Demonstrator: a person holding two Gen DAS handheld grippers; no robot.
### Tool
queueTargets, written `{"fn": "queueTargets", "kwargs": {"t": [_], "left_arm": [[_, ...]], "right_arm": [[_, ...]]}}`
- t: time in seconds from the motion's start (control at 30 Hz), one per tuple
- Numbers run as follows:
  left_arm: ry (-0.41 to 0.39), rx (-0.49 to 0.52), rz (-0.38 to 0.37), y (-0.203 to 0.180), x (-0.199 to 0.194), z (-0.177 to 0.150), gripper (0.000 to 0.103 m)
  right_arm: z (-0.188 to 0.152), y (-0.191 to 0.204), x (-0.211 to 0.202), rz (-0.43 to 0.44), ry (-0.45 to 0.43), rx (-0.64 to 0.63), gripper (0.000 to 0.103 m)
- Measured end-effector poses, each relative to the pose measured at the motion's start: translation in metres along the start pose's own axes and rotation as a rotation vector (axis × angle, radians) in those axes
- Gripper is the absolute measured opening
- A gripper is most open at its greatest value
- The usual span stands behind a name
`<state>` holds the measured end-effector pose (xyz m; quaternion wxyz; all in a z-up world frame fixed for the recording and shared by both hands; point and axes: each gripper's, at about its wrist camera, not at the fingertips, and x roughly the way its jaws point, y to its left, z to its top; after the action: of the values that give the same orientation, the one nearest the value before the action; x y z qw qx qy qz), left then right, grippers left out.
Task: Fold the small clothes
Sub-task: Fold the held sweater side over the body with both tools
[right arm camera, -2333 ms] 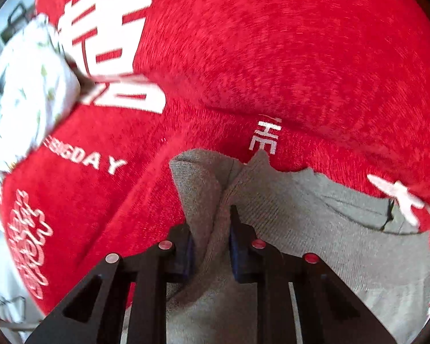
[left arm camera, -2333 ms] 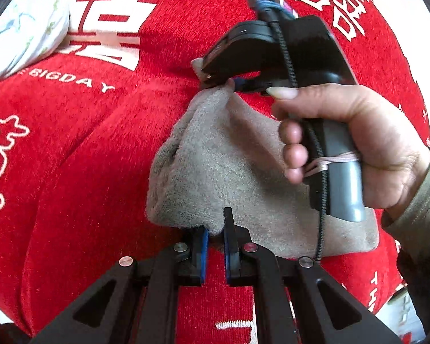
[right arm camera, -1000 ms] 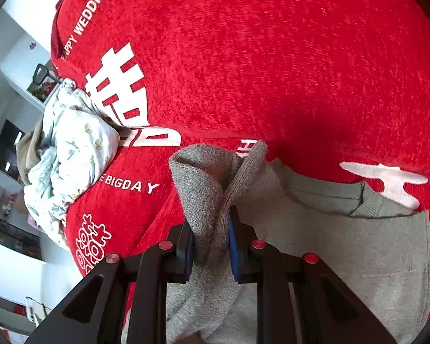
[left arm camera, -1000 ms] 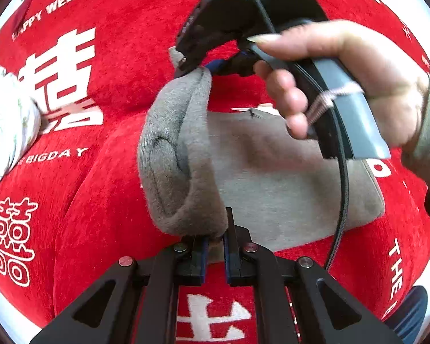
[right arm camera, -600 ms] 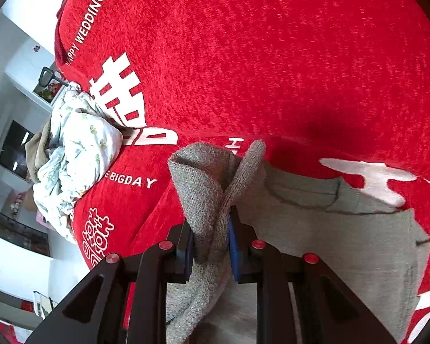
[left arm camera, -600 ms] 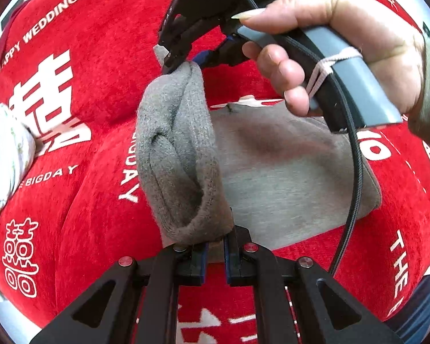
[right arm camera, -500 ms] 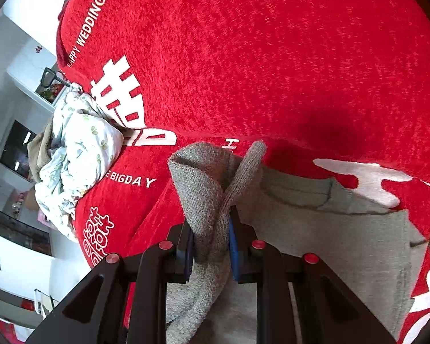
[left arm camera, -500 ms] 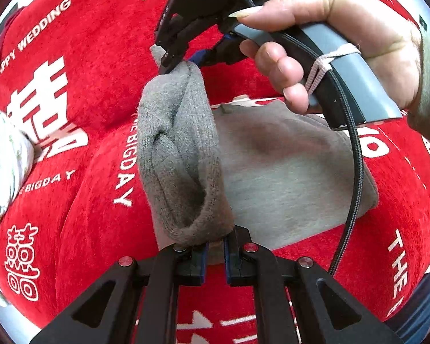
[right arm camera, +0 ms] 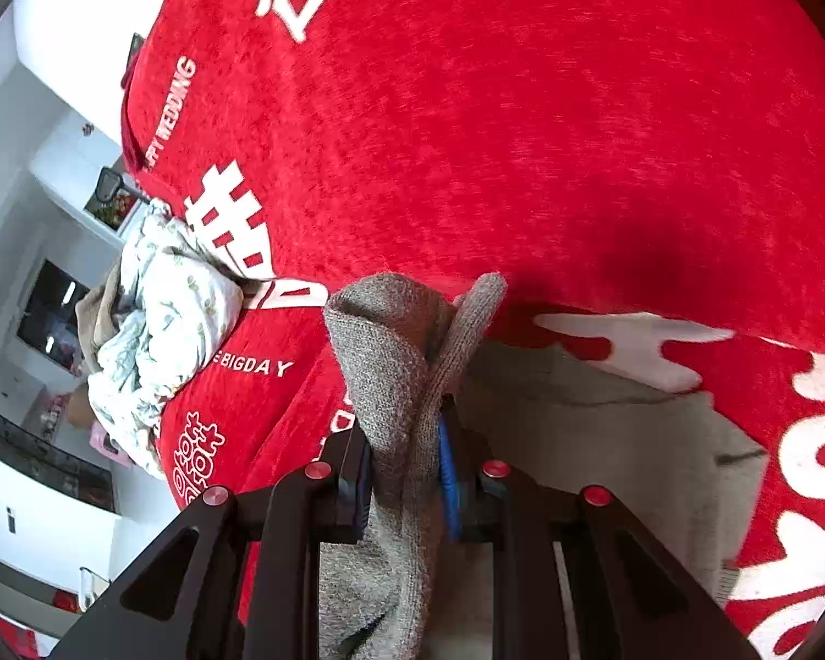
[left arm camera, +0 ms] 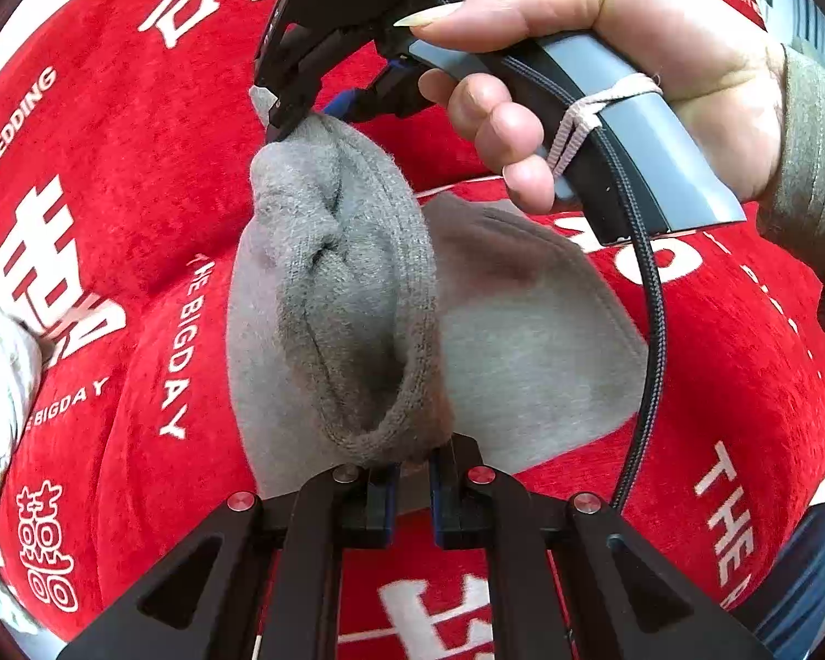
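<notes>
A small grey knitted garment lies on a red cloth with white lettering. Its left part is lifted and rolled over the flat part. My left gripper is shut on the near end of the raised fold. In the left wrist view a hand holds my right gripper, which pinches the fold's far end. In the right wrist view the right gripper is shut on a bunched grey edge, with the flat grey part to its right.
A crumpled white printed cloth lies at the left edge of the red cover, also seen as a white cloth in the left wrist view. Beyond the cover's left edge, white furniture and a floor show. Bare red cover stretches behind the garment.
Both grippers have carried the raised grey fold to the right over the flat part, and the red cover's lettering has slid leftward in both views. Both grips are unchanged.
</notes>
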<state>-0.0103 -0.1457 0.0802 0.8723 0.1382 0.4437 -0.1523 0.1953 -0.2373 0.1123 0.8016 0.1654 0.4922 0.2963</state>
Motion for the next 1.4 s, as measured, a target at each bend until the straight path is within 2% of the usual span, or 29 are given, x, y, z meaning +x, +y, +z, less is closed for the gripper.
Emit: {"fn": "queueTargets", "kwargs": {"t": [0.53,0.83,1.0,1.17,1.4], "left_arm": [[0.014,0.133,-0.017,-0.065,0.007,0.023,0.009],[0.104,0.164,-0.022,-0.081,0.041,0.019,0.009],[0.078,0.181,-0.028,-0.086,0.035,0.024,0.009],[0.131,0.202,-0.017,-0.092,0.058,0.017,0.009],[0.125,0.223,-0.002,-0.092,0.058,0.012,0.009]], "right_arm": [[-0.016,-0.079,-0.047,0.052,-0.083,0.096,0.022],[-0.039,-0.131,-0.037,0.063,-0.085,0.202,0.022],[-0.043,-0.141,-0.046,0.107,-0.13,0.209,0.022],[-0.057,-0.169,-0.031,0.083,-0.104,0.278,0.022],[-0.073,-0.181,-0.026,0.089,-0.124,0.325,0.022]]}}
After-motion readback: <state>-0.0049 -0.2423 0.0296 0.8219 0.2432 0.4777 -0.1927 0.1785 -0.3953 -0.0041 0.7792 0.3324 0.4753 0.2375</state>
